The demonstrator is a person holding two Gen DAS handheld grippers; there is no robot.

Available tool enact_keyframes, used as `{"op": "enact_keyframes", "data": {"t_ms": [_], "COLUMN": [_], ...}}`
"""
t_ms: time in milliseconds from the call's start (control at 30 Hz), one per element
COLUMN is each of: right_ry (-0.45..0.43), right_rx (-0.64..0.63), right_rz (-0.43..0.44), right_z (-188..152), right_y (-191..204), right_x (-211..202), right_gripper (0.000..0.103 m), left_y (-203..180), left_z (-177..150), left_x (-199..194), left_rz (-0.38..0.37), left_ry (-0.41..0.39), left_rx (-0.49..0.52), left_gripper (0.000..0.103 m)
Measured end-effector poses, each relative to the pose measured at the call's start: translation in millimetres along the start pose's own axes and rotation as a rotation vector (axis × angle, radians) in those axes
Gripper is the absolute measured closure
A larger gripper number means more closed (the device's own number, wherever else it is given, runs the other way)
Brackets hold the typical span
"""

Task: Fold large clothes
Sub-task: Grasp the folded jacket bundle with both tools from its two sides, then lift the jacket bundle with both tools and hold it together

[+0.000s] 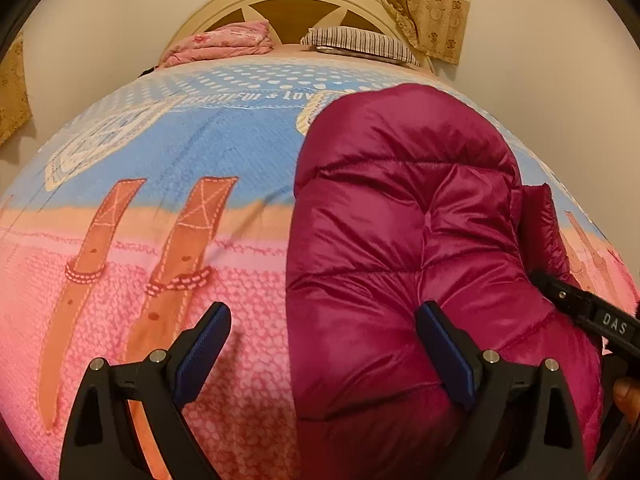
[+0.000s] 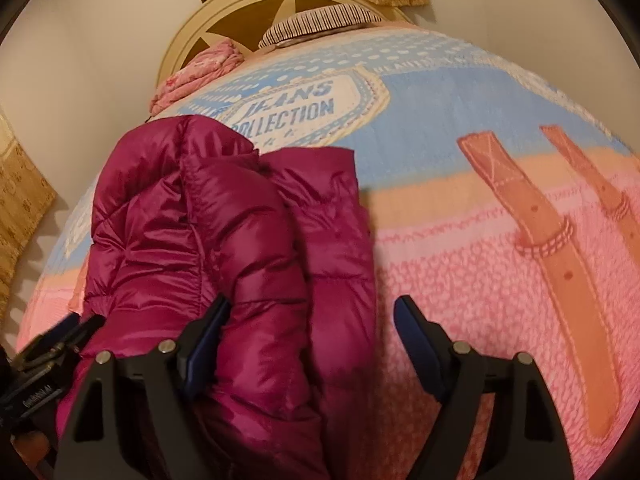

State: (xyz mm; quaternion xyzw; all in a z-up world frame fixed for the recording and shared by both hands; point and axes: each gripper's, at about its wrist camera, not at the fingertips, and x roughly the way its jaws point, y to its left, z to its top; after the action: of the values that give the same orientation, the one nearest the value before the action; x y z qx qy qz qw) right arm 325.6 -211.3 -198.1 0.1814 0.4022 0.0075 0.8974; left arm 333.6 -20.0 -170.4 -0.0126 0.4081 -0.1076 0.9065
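Where it lies bunched on the bedspread point(image 1: 200, 140), jacket point(image 1: 400, 240): magenta, quilted, shiny, folded into a thick elongated bundle. Long axis running from the near edge of the bed toward the headboard point(image 1: 288, 4), rounded far end pointing that way. In the right view, seen as two puffy lobes side by side point(image 2: 224, 220), a narrower panel along the right edge, far end overlapping the "JEANS COLLECTION" patch point(image 2: 304, 108).

Left gripper point(image 1: 322, 340) wide open, holding nothing; right pad point(image 1: 444, 352) over the jacket's near part, left pad point(image 1: 204, 344) over bare spread, jacket's left edge between them. Contact with the fabric not clear. Right gripper point(image 2: 312, 332) also spread wide, gripping nothing; left pad point(image 2: 208, 332) against or just above the puffed lobe, right pad point(image 2: 416, 340) over bare spread. Each gripper partly visible at the edge of the other's view, just beside the bundle.

Farther off: pink bedding point(image 1: 220, 42) and striped pillow point(image 1: 360, 42) at the headboard, well apart from the jacket. Patterned curtain point(image 1: 424, 4) against a pale wall behind.
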Motion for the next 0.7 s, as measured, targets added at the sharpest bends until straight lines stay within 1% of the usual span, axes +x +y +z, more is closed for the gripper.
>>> {"op": "enact_keyframes", "data": {"t_ms": [100,200,267,333,400,500,633,700], "right_ry": [0.018,0.015,0.019,0.024,0.028,0.025,0.019,0.014], "right_rx": [0.043,0.036,0.031,0.032,0.024,0.023,0.034,0.035], "right_rz": [0.05,0.059,0.075,0.103,0.118,0.124,0.136,0.137], "right_z": [-1.5,-2.1,-2.7,-3.7,-4.8,-7.4,-8.5,-9.5], "right_y": [-9.3,-9.1,-8.4,-8.6,-6.5,-6.3,-7.8,-8.6], "right_x": [3.9,4.4,5.7,5.9,6.4,5.8,7.1,6.6], "right_gripper": [0.023,0.025,0.03,0.039,0.046,0.048,0.048,0.048], "left_y": [3.6,1.6,-2.0,-7.0,-11.0,-18.7,-27.1,-30.4], "left_z": [-3.5,-4.4,-6.1,-6.8,-7.2,-8.1,-10.1,-10.8], "left_x": [0.9,2.1,1.7,0.7,0.4,-1.1,-3.8,-5.5], "left_rz": [-0.044,-0.05,-0.051,-0.047,-0.042,-0.041,-0.061,-0.054], "left_ry": [0.016,0.009,0.007,0.002,-0.003,-0.008,-0.013,-0.02], "left_rx": [-0.022,-0.005,0.008,0.025,0.044,0.071,0.104,0.121], "left_gripper": [0.009,0.009,0.009,0.009,0.009,0.01,0.022,0.024]}}
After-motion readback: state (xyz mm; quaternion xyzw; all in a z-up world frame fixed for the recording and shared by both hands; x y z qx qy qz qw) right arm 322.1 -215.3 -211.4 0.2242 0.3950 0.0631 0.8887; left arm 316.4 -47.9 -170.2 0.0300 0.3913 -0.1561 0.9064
